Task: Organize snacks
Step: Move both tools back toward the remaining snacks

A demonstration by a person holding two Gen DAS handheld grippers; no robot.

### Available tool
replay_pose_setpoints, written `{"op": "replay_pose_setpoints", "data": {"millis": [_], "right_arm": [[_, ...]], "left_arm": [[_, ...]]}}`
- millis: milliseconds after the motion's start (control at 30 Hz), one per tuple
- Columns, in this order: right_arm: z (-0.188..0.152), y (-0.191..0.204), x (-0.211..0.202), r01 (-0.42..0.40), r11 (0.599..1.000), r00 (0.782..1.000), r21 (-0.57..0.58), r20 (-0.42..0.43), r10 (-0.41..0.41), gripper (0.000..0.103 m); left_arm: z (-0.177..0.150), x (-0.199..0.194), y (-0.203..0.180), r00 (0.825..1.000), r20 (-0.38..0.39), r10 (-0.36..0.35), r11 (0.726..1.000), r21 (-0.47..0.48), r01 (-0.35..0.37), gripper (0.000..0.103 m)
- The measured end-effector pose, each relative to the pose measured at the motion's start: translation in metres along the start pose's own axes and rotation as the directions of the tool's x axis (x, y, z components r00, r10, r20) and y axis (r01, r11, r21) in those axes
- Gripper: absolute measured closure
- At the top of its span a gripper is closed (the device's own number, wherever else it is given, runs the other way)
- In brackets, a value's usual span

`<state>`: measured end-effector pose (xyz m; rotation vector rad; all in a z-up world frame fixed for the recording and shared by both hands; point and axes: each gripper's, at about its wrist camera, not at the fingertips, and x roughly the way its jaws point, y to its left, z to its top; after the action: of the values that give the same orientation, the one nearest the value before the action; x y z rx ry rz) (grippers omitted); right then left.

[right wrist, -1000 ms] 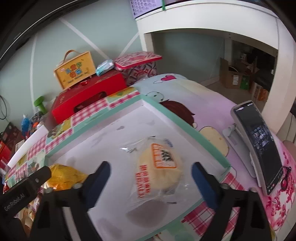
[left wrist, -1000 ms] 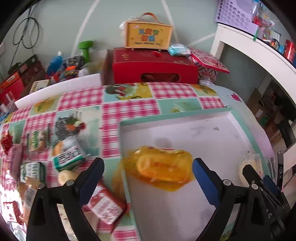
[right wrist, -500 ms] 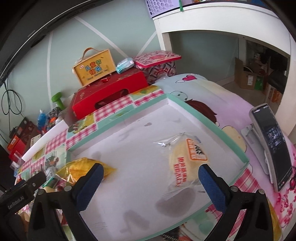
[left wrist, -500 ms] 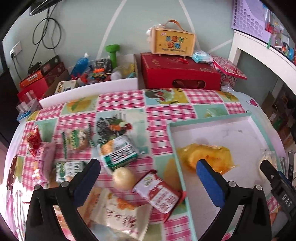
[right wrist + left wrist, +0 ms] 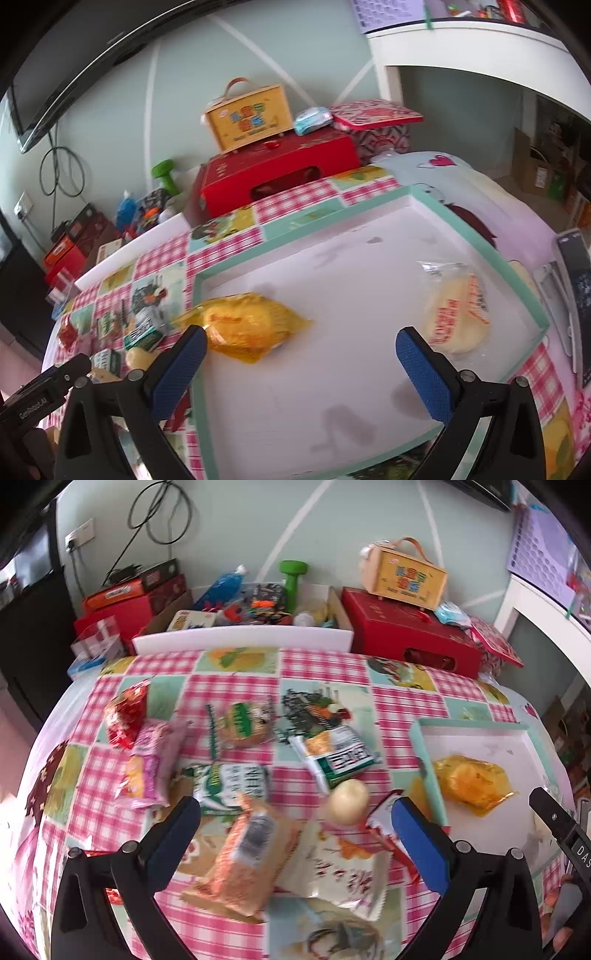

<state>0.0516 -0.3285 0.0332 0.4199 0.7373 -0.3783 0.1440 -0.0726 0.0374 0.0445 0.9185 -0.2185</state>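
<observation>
Left gripper (image 5: 295,825) jaws apart above loose snacks, orange packet (image 5: 242,864) between them, right gripper (image 5: 301,356) apart over tray (image 5: 480,236)

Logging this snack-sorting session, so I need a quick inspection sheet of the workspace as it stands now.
Surface: checked tablecloth, mostly covered.
Job's things: tray holds yellow packet and pale bun packet; loose snacks beside it, including orange packet and small round bun.
Clutter: red box, yellow carry case, green dumbbell.
Grippers: left claw open, empty; right claw open, empty.
Cables: black loop on wall.
Surroundings: white shelf.
</observation>
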Motion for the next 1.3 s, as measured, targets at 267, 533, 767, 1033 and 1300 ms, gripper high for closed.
{"op": "replay_pose_setpoints", "data": {"millis": [267,533,767,1033,1300], "right_arm": [[-0.008,0.049,0.001,-0.050,0.993,0.999,-0.108,-0.024,0.048,0.000],[-0.032,0.115,0.014,-0.158,0.957,0.981,-0.244,-0.150,0.124,0.000],[-0.058,0.155,0.020,-0.225,0.920,0.959,-0.322,-0.242,0.149,0.000],[-0.077,0.174,0.035,-0.264,0.894,0.939,-0.361,-0.309,0.153,0.009],[-0.085,0.181,0.053,-0.259,0.883,0.938,-0.392,-0.320,0.133,0.020]], "left_arm": [[-0.012,-0.004,0.053,0.998,-0.022,0.059,0.995,-0.076,-0.061,0.000],[-0.024,-0.003,0.094,0.995,-0.052,0.079,0.983,-0.163,-0.087,0.000],[-0.034,0.006,0.103,0.996,-0.085,0.032,0.978,-0.200,-0.049,0.000],[-0.037,0.010,0.102,0.996,-0.092,-0.006,0.975,-0.222,-0.015,0.000],[-0.030,0.018,0.084,0.994,-0.098,-0.057,0.981,-0.188,0.038,0.000]]}}
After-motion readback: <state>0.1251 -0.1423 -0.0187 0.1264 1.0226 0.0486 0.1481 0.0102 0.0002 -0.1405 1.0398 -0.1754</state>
